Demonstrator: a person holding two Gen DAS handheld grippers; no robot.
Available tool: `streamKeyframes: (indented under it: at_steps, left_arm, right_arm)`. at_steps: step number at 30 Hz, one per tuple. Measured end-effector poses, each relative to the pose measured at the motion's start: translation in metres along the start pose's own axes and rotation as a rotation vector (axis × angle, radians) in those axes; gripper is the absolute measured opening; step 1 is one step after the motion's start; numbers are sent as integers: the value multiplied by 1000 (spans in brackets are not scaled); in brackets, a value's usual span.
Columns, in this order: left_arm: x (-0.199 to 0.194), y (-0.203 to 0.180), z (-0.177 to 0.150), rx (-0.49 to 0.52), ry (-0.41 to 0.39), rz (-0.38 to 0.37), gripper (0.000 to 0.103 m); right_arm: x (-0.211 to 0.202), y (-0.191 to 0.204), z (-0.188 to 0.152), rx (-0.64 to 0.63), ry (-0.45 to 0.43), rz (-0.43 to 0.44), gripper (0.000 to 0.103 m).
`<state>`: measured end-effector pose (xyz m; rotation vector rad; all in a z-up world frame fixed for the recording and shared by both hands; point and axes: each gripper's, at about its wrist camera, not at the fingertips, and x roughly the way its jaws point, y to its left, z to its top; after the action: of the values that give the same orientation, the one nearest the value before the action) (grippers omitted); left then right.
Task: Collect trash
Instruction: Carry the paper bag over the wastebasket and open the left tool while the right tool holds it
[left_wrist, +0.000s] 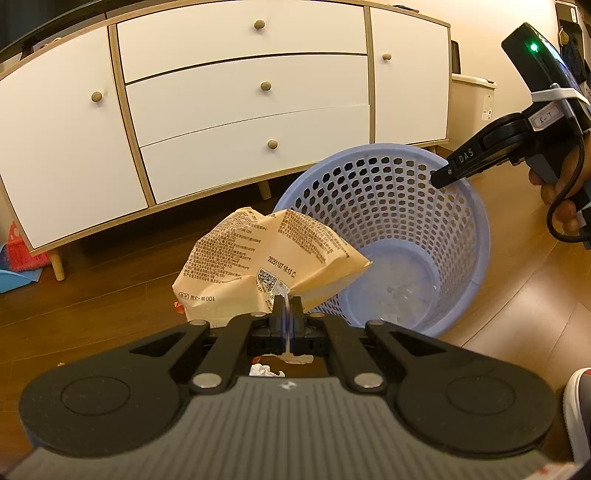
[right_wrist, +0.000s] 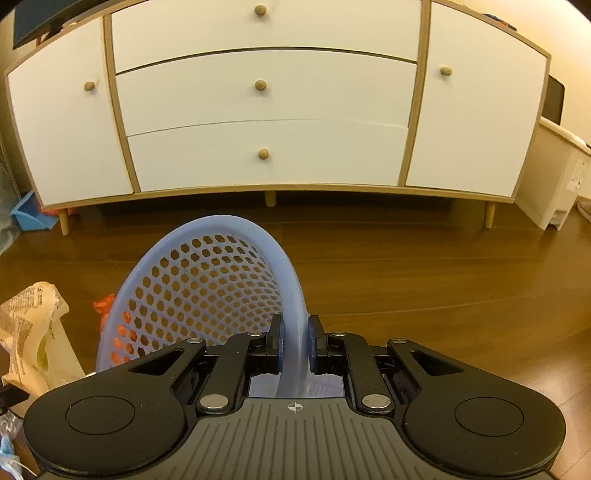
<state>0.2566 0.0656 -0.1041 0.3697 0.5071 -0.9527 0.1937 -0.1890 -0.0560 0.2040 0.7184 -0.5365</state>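
Left gripper (left_wrist: 286, 306) pinched shut on crumpled beige printed snack wrapper (left_wrist: 258, 262), held just beside the tilted lavender perforated plastic basket (left_wrist: 461, 236); right gripper (right_wrist: 294, 341) clamped on basket rim; thin pinch could slip, dropping wrapper onto brown wooden floor (right_wrist: 424, 280); tilted basket could twist free, missing the catch.

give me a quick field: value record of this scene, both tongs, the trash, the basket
left tongs: shut on the snack bag, pinching its lower edge
snack bag: crumpled beige wrapper with printed text, held up beside the basket's open mouth, not yet inside
right tongs: shut on the basket, one finger on each side of the rim
basket: light blue perforated plastic, tipped toward the left tongs, almost empty
floor: dark wood; crumpled white tissue lies below the left tongs
background: white sideboard with round wooden knobs
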Motion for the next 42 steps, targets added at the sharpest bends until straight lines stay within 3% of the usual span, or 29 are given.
streamKeyframes:
  at_steps: [19, 42]
  left_arm:
    - [2, -4, 2, 7, 3, -32, 0]
    - [7, -9, 7, 29, 3, -65, 1]
  right_arm:
    - [9, 36, -10, -312, -10, -118, 9]
    - [16, 47, -21, -527, -35, -190, 10]
